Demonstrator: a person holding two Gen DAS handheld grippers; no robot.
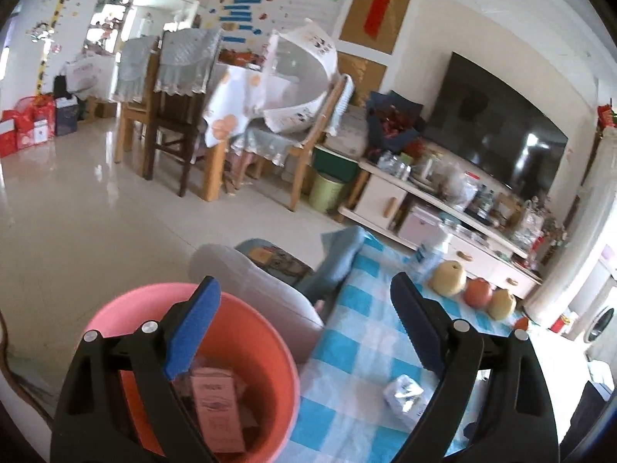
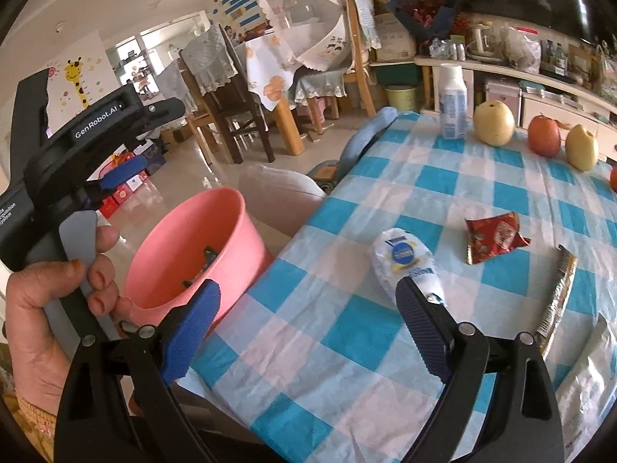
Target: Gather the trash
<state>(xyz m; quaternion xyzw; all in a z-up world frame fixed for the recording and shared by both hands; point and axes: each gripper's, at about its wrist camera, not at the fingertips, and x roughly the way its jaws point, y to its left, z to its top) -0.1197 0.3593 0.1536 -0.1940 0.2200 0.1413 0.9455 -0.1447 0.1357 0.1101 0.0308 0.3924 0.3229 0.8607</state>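
A pink bucket (image 1: 270, 347) stands beside the checked table, with a pink carton (image 1: 218, 409) and other scraps inside. My left gripper (image 1: 304, 289) hangs open above the bucket's right rim, nothing between its fingers. In the right wrist view, a hand (image 2: 46, 289) holds that left gripper (image 2: 162, 135) over the bucket (image 2: 185, 239). My right gripper (image 2: 308, 293) is open and empty over the table's near-left part. Its right fingertip is just short of a white and blue wrapper (image 2: 405, 262). A red wrapper (image 2: 493, 239), a gold strip wrapper (image 2: 559, 293) and a silver packet (image 2: 590, 378) lie further right.
A blue and white checked cloth (image 2: 347, 328) covers the table. At its far edge stand a white bottle (image 2: 453, 100), two pears (image 2: 493, 121) and an apple (image 2: 543, 135). A grey cushioned seat (image 2: 281, 189) sits behind the bucket. Dining chairs and a TV cabinet stand beyond.
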